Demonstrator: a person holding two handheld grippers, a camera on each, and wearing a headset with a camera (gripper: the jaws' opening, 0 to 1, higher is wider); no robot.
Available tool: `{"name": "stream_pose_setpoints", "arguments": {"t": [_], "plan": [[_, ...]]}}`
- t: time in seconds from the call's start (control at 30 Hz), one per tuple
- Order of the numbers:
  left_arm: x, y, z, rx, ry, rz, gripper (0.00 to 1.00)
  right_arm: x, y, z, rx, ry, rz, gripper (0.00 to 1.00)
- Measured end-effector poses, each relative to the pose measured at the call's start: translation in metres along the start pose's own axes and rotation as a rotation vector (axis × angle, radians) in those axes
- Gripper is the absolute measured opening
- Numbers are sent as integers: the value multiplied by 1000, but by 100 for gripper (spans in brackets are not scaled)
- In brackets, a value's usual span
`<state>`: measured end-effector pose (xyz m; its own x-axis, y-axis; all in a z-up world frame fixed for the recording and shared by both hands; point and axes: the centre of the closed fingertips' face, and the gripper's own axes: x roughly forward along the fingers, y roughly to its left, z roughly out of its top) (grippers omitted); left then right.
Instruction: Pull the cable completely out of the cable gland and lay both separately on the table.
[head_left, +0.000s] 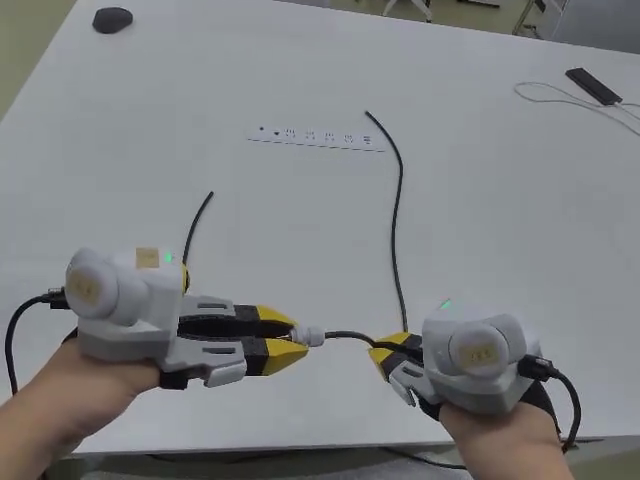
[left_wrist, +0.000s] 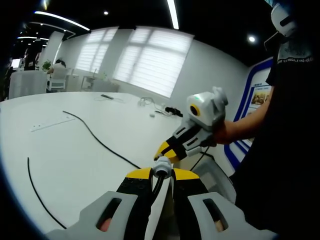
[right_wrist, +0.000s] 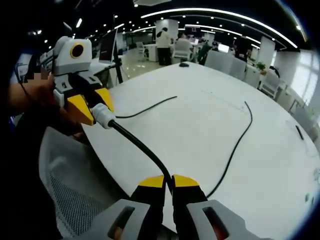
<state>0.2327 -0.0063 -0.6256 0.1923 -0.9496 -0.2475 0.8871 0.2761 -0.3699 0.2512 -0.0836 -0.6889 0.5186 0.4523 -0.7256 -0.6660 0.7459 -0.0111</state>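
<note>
Now, at left, our left gripper is clamped on one small round white plastic gland, above the smooth white table's near edge. One black cable leaves it, pinched tight in our right gripper, then curves away. A second, shorter black wire lies loose.

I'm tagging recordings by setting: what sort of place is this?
Probably an open-plan office: a large white table, desks and chairs beyond it, ceiling light strips, and windows with blinds.
</note>
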Motion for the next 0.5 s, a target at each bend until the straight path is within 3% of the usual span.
{"name": "stream_pose_setpoints", "arguments": {"t": [0.3, 0.5], "plan": [[-2, 2, 4, 12, -6, 15, 15, -8, 1, 4, -43, -21, 7, 1], [-9, 7, 11, 0, -34, 28, 15, -19, -3, 18, -80, -33, 23, 2]]}}
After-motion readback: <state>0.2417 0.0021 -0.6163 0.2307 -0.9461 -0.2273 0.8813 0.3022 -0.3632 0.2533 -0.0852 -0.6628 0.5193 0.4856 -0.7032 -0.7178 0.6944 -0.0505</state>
